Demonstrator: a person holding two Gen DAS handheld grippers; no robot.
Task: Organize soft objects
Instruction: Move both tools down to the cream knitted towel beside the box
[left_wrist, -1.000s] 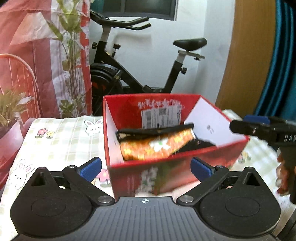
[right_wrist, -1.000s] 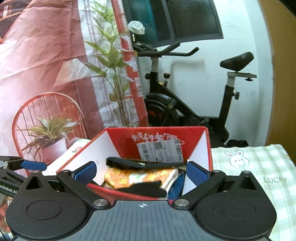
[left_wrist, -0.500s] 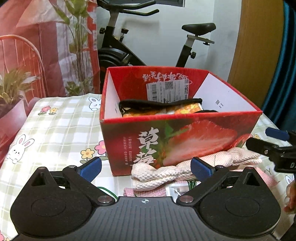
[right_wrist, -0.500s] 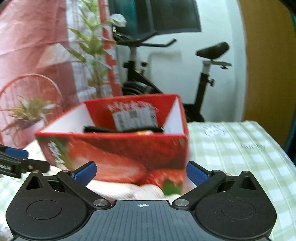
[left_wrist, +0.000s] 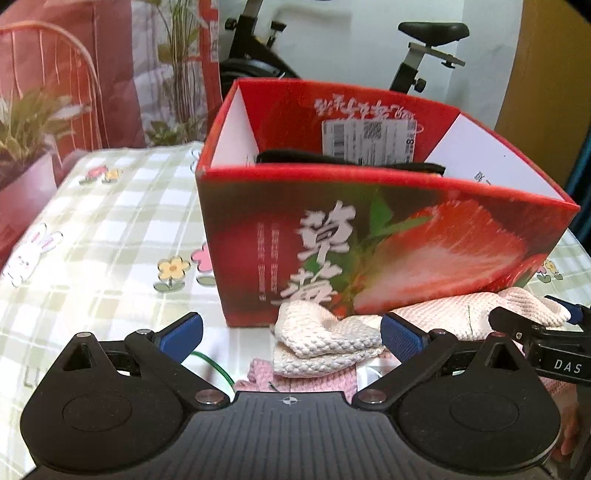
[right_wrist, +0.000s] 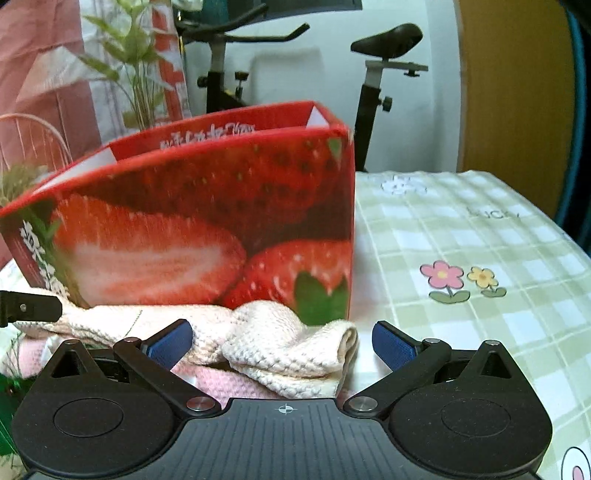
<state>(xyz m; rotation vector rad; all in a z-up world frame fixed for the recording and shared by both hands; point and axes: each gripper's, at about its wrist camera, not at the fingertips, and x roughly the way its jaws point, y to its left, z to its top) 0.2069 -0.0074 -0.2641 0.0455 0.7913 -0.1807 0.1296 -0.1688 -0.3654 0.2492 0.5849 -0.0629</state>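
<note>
Right wrist: cream knitted cloth (right_wrist: 280, 343) lies between open right tool (right_wrist: 282, 341) fingers.

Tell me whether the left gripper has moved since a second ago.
Yes. The left gripper has dropped: it looked down into the strawberry box before, and now faces its front wall, open, at the cream knitted cloth.
</note>
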